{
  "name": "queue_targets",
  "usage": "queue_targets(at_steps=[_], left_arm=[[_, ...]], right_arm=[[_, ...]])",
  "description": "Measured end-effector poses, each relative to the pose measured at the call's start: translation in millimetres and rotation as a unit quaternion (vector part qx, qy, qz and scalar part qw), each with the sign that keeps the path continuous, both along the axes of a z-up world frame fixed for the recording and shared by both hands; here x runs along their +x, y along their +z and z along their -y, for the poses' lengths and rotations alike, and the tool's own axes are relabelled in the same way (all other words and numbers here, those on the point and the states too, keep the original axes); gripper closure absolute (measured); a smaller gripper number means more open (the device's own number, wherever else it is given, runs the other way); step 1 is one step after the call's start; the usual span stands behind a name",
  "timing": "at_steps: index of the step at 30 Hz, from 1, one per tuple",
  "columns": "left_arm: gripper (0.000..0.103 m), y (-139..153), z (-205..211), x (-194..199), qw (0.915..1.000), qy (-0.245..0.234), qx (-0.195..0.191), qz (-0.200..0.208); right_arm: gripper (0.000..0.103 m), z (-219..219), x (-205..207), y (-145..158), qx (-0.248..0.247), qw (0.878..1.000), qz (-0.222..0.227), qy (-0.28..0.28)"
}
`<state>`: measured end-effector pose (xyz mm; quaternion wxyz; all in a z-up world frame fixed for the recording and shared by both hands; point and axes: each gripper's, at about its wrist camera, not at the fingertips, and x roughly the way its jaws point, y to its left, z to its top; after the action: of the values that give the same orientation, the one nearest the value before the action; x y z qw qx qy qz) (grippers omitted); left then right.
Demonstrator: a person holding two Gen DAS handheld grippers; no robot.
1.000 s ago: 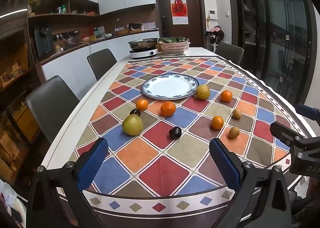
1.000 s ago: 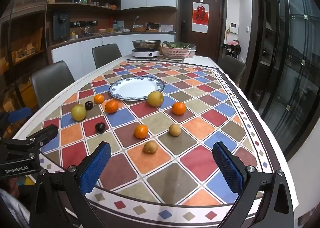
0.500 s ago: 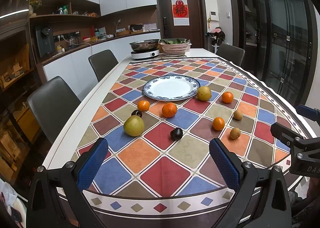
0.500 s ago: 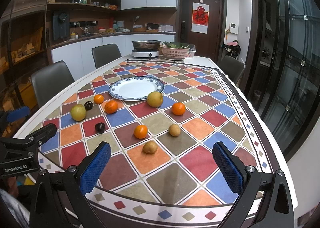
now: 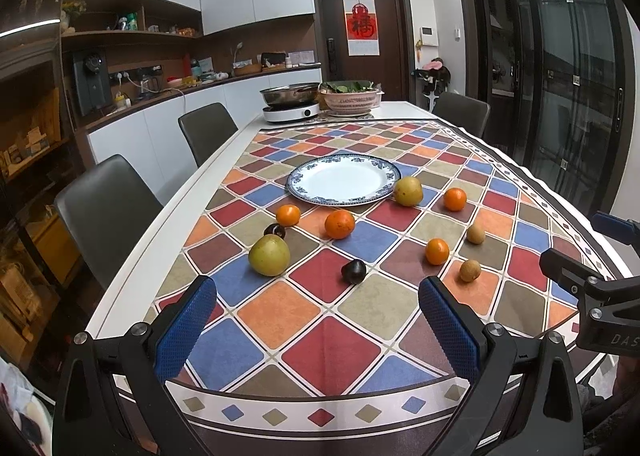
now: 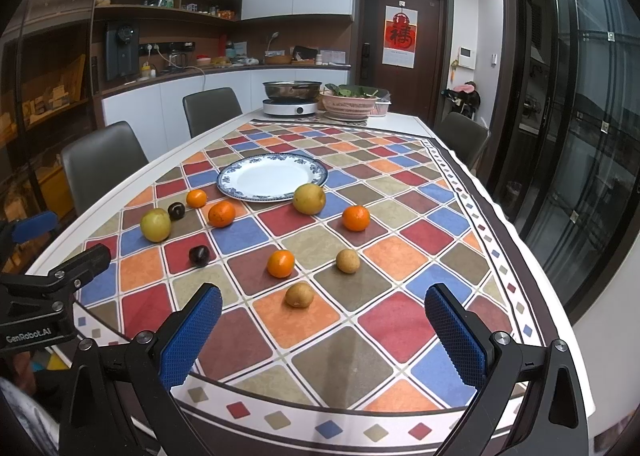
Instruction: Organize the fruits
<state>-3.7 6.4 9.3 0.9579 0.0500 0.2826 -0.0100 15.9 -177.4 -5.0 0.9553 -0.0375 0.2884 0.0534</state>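
Both grippers hang wide apart and empty at the counter's (image 6: 400, 124) near edge, fruit loose before the bare plate (image 6: 272, 177); the right gripper (image 6: 323, 330) is nearest the brown fruit (image 6: 299, 295) dead ahead.

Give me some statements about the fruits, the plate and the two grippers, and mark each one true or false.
1. The white plate with blue patterned rim holds two oranges. False: nothing lies on it.
2. Both the left gripper and the right gripper are open and hold nothing. True.
3. Four round orange citrus fruits lie on the chequered tablecloth. True.
4. The larger yellow-green pear sits on the far side of the plate. False: it lies nearer the grippers than the plate.
5. Two small dark plums are on the table, one near the left gripper. True.
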Motion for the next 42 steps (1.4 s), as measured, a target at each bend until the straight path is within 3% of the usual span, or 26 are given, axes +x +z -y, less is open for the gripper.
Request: queue_targets(at_steps=[42], left_arm=[[0.000,1.4,-2.6,-1.2,1.0000,0.001,0.001,0.002]], right_arm=[[0.001,-2.7,1.2,-1.6,-0.003,1.000,-0.001,0.000]])
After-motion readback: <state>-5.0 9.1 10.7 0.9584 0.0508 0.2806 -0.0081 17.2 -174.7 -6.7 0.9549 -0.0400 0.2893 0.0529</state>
